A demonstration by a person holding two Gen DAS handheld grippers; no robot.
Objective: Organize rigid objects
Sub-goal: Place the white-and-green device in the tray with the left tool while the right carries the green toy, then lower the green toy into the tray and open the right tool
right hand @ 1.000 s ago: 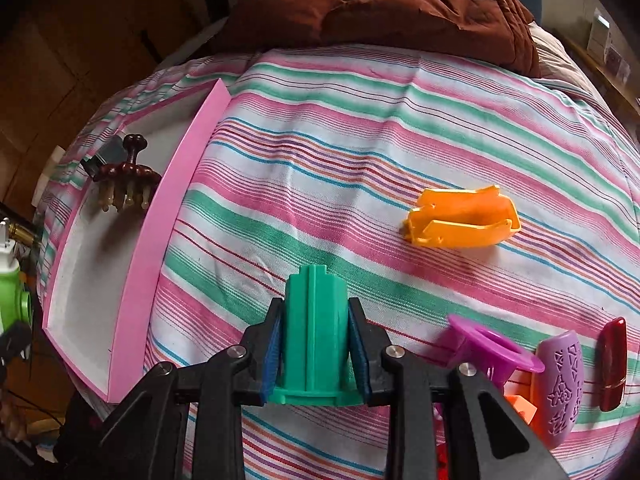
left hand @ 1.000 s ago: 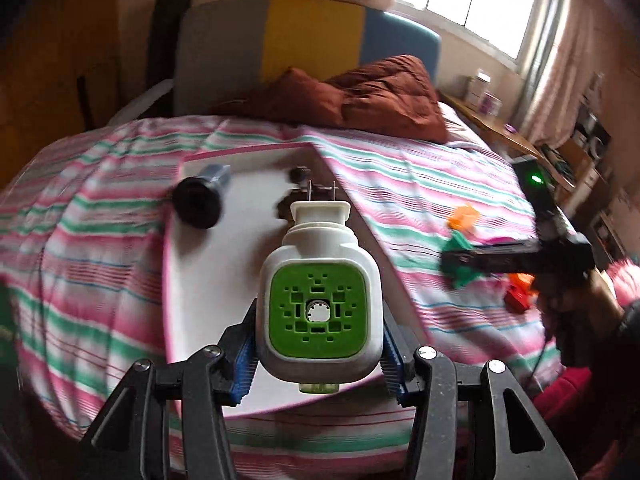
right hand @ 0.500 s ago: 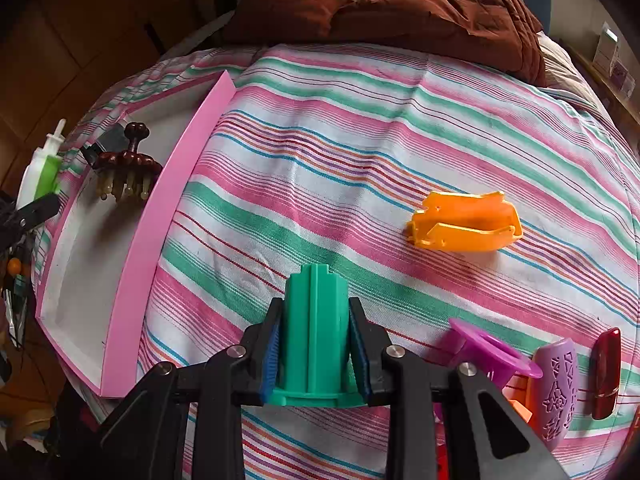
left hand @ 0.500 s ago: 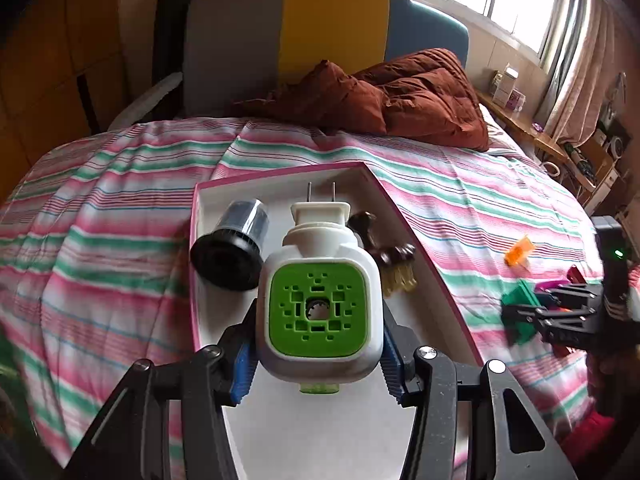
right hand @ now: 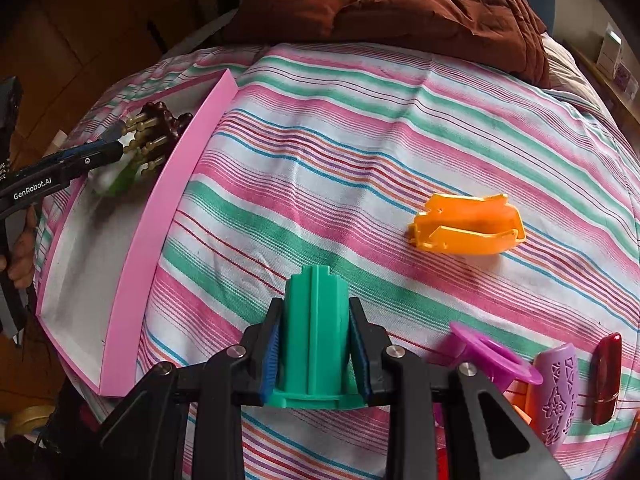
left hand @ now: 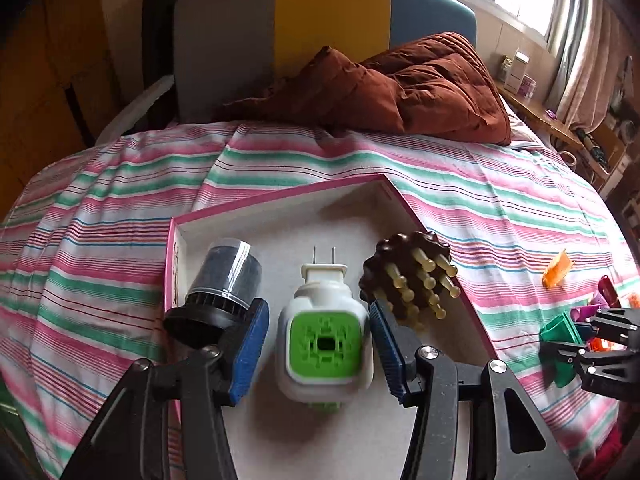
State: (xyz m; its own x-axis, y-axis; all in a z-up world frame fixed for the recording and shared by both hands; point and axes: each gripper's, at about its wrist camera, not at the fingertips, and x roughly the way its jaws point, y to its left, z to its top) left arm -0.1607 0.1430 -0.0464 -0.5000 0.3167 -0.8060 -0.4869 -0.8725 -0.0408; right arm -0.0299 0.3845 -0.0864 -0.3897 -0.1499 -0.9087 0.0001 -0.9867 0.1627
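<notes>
Plug-in (left hand: 325, 347), white with a green face and two prongs, lies in the pink tray (left hand: 276, 200) between one black jar (left hand: 224, 284) and one brown massager (left hand: 412, 280). Left tongs (left hand: 316, 350) spread apart around it. Right tongs (right hand: 314, 344) clamp one green piece (right hand: 316, 336).

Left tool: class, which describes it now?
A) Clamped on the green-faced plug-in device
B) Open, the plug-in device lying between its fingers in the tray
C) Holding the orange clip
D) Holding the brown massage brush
B: the left tool is open, gaps separating both pads from the plug-in device, which lies on the tray floor.
</notes>
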